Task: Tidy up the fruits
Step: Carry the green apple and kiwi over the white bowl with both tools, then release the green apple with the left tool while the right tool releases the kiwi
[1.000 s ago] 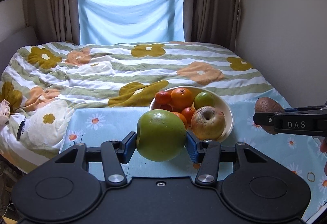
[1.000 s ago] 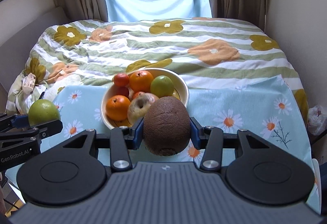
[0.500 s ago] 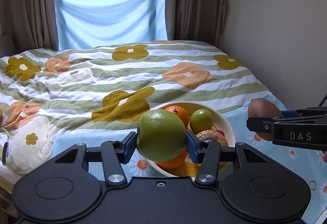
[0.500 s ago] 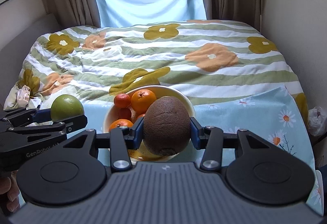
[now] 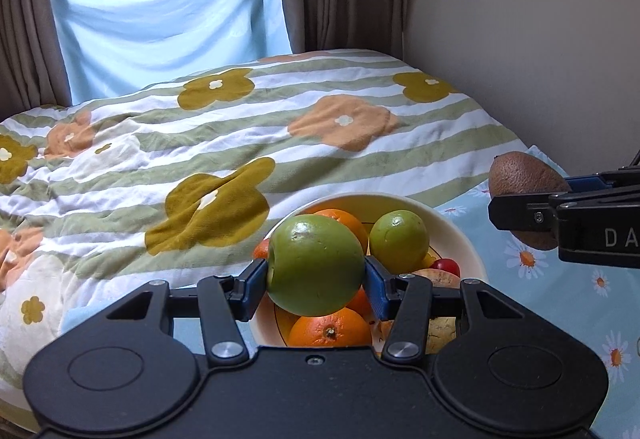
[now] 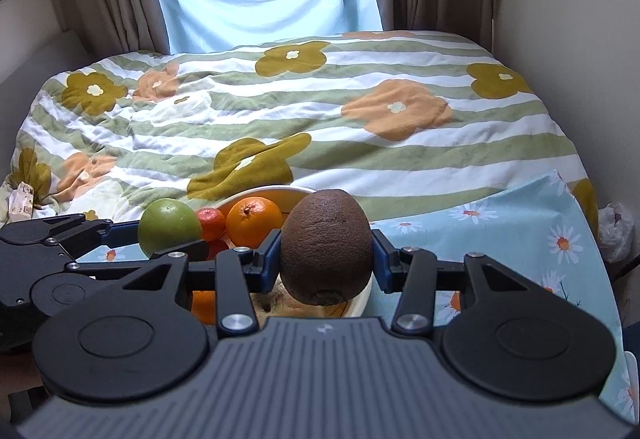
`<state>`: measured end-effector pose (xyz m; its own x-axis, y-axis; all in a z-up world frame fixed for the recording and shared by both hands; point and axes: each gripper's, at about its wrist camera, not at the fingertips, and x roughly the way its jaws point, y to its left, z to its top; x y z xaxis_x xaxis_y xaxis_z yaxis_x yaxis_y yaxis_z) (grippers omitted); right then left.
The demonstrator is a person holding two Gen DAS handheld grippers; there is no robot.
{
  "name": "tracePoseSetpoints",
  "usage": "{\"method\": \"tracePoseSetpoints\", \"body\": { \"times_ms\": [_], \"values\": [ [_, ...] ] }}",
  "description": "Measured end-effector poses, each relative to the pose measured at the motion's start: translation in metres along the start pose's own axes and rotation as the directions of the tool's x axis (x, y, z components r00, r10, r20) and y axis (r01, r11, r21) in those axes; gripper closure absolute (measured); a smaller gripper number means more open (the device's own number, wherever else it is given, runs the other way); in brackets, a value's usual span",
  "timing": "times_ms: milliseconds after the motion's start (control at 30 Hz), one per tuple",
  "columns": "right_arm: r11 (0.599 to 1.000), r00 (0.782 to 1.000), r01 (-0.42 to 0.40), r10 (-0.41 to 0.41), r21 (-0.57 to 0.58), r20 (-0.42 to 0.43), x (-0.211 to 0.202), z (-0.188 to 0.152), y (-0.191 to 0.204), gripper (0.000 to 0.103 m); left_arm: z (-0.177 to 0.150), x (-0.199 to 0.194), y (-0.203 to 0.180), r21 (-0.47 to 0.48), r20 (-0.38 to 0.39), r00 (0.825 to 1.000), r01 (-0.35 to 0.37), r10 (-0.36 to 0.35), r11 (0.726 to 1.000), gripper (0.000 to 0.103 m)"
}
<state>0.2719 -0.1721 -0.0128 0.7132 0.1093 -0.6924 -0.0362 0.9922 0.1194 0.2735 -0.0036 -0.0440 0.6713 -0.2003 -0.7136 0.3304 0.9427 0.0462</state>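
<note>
1. Holding a green apple (image 5: 316, 265) clamped between the blue pads of my left gripper (image 5: 316, 279), I have it hanging over the near part of the white bowl (image 5: 460, 235); my right gripper (image 6: 326, 259) is closed on a brown kiwi (image 6: 326, 243), just above the bowl's right side.
2. To do this well, I judge I should lower each fruit into a gap before loosening; the bowl already holds an orange (image 5: 330, 327), a lime (image 5: 398, 241) and smaller fruit, so a drop from height could bounce something out.
3. The two grippers sit close side by side; one at a time seems safer.
4. The bowl stands on the daisy cloth (image 6: 520, 223); open room lies to its right, and the bed (image 6: 360, 99) lies beyond.
</note>
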Motion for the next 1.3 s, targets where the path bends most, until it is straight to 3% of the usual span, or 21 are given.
{"method": "tracePoseSetpoints", "body": {
  "times_ms": [533,600,667,700,1300],
  "values": [
    [1.0,0.999,0.014,-0.014,0.01,-0.033,0.027,0.003,-0.003,0.042,0.0,0.035,-0.003,0.046,-0.07,0.998,0.01,-0.007,0.999,0.047],
    [1.0,0.999,0.017,-0.017,0.007,-0.034,0.026,0.003,-0.003,0.042,0.0,0.033,-0.003,0.045,-0.052,0.999,0.017,-0.015,0.999,0.043],
    [1.0,0.999,0.019,-0.019,0.004,-0.034,0.028,0.004,-0.002,0.042,0.001,0.028,-0.003,0.041,-0.019,0.999,0.027,-0.026,0.999,0.02],
    [1.0,0.999,0.018,-0.018,0.004,-0.034,0.029,0.005,-0.002,0.042,0.001,0.025,-0.002,0.038,-0.007,1.0,0.026,-0.026,0.999,0.018],
    [0.995,0.996,-0.079,0.076,-0.067,-0.046,0.048,0.014,0.021,0.042,-0.009,-0.028,0.035,-0.069,0.039,0.998,-0.055,0.058,0.996,0.015]
  ]
}}
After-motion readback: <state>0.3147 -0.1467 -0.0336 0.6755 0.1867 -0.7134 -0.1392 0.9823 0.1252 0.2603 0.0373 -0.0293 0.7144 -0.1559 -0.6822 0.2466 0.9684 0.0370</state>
